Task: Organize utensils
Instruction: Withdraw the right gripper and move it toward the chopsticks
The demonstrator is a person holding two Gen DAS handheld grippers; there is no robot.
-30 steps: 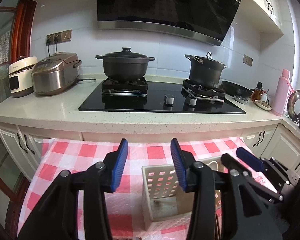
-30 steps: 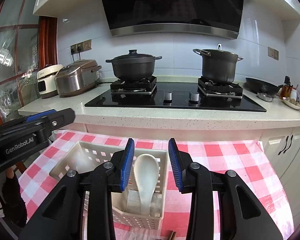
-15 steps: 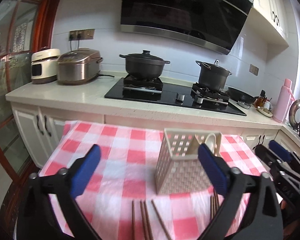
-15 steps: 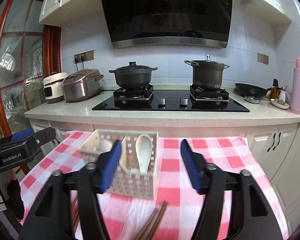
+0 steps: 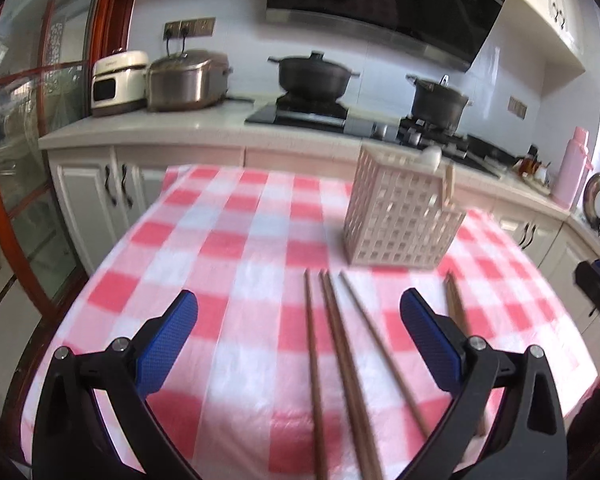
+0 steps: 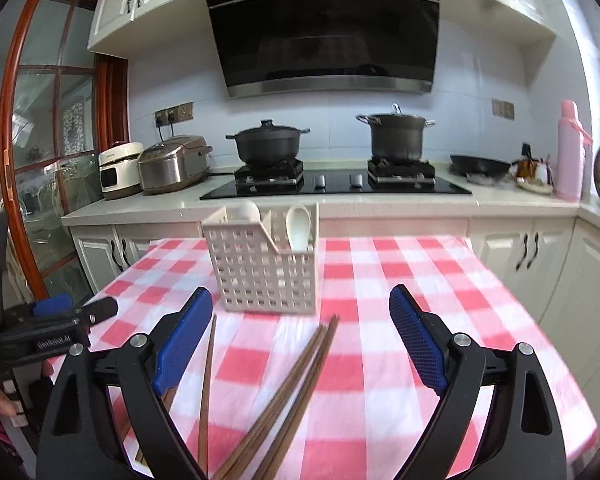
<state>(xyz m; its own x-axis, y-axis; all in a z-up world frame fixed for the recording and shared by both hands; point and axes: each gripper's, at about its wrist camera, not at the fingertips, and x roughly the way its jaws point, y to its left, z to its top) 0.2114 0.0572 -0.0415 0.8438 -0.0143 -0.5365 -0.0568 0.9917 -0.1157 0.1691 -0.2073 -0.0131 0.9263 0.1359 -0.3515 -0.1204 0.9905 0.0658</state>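
A white perforated utensil holder (image 6: pixel 266 268) stands on the red-and-white checked tablecloth (image 6: pixel 400 264). A white spoon (image 6: pixel 298 226) stands in its right compartment and another white spoon (image 6: pixel 246 212) in the left. Brown wooden chopsticks (image 6: pixel 300 368) lie loose on the cloth in front of it, one chopstick (image 6: pixel 207 368) apart at the left. My right gripper (image 6: pixel 300 291) hovers over them, jaws opening, nothing pressed. In the left wrist view the holder (image 5: pixel 400 220) sits ahead to the right, and my left gripper (image 5: pixel 298 296) is wide open above several chopsticks (image 5: pixel 340 340).
Behind the table runs a counter (image 6: pixel 148 208) with a black hob, two dark pots (image 6: pixel 266 144), two rice cookers (image 6: pixel 172 164) and a pink flask (image 6: pixel 570 152). White cabinets stand below. A glass door with a red frame (image 5: pixel 4 184) is at the left.
Both grippers have pulled back from the holder and opened wide. The white spoon stays in the holder. The chopsticks on the cloth have come into view beneath the jaws.
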